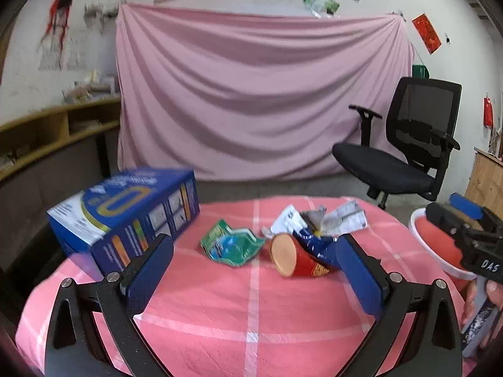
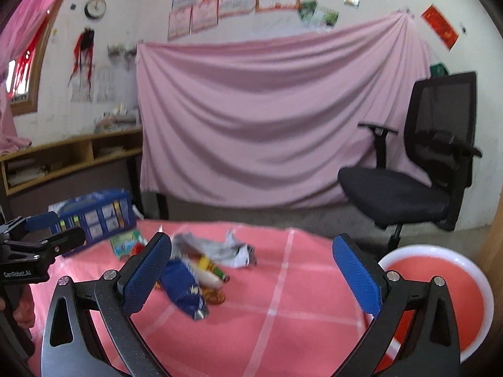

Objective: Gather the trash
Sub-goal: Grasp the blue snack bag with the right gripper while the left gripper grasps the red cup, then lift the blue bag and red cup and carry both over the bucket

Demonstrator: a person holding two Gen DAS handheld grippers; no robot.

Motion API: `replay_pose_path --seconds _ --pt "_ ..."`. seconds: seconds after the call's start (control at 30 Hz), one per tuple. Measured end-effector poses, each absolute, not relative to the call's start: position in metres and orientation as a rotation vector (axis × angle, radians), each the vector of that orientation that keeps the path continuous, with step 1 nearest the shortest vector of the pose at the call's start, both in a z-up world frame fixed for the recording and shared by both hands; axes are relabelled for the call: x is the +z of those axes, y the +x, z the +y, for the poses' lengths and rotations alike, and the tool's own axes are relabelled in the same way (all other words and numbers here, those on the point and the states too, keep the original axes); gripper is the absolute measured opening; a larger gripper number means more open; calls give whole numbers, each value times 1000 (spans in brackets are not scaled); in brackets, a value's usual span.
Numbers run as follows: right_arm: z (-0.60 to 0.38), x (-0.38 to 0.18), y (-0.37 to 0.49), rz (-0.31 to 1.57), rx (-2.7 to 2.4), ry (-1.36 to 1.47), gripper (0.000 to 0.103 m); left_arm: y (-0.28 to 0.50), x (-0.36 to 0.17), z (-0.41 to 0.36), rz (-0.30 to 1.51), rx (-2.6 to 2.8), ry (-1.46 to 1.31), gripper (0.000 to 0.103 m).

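Both my left hand-held gripper (image 1: 254, 270) and right hand-held gripper (image 2: 251, 270) hang spread wide, holding nothing. The trash pile (image 1: 298, 238) lies ahead between them on the counter (image 1: 251, 314); the red bin (image 2: 440, 298) sits beside my right. I judge crumpled wrappers may slip out.

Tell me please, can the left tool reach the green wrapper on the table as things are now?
Probably yes. The left tool is open and empty, and the green wrapper lies flat ahead of it with bare cloth between. The blue box and red cup sit to either side.

Soft, even daylight; fisheye bends the dark-vignetted edges, and motion blur smears detail.
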State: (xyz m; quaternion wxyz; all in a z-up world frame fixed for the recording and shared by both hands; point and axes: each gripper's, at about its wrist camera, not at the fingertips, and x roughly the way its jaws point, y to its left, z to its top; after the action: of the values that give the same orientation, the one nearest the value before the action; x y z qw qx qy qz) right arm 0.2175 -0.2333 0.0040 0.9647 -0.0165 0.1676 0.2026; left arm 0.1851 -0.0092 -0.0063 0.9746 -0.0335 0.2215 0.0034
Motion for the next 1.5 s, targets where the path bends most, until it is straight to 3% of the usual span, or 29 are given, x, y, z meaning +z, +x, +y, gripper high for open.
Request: replay_pose_path --seconds 0.07,0.13,0.2,0.23,0.3,0.4,0.57,0.67,0.8,1.37,1.43,1.5 --pt "-230 -3 228 408 436 -37 95 192 -9 -6 482 -2 -78 99" --pt "-225 -9 235 471 466 -46 86 197 -11 -7 515 -21 -82 90" --pt "-218 -16 243 539 499 -61 84 205 -14 -7 556 -45 -83 73" --pt "-215 -18 245 561 514 -70 77 209 -17 -8 582 -57 -82 70" --pt "-210 -23 248 604 544 -87 74 216 -21 -9 620 -81 -85 56" --pt "-201 -28 251 651 577 -115 70 222 -24 -10 663 -92 -81 44" --pt "-184 -40 259 742 641 -170 65 228 -26 -10 702 -114 -84 40" --pt "-177 -46 265 788 668 -179 57 231 -26 -8 715 -136 -89 38" --pt "-175 -49 268 815 691 -182 31 235 -26 -10 727 -155 -89 37" --pt "-205 -38 274 760 575 -61 24 267 -28 -27 769 -97 -128 37" --pt "-206 -37 275 754 567 -52 24 269 -29 -26 780 -87 -138 32" --pt "-206 -36 274 747 564 -46 24 270 -30 -25 790 -84 -151 19"
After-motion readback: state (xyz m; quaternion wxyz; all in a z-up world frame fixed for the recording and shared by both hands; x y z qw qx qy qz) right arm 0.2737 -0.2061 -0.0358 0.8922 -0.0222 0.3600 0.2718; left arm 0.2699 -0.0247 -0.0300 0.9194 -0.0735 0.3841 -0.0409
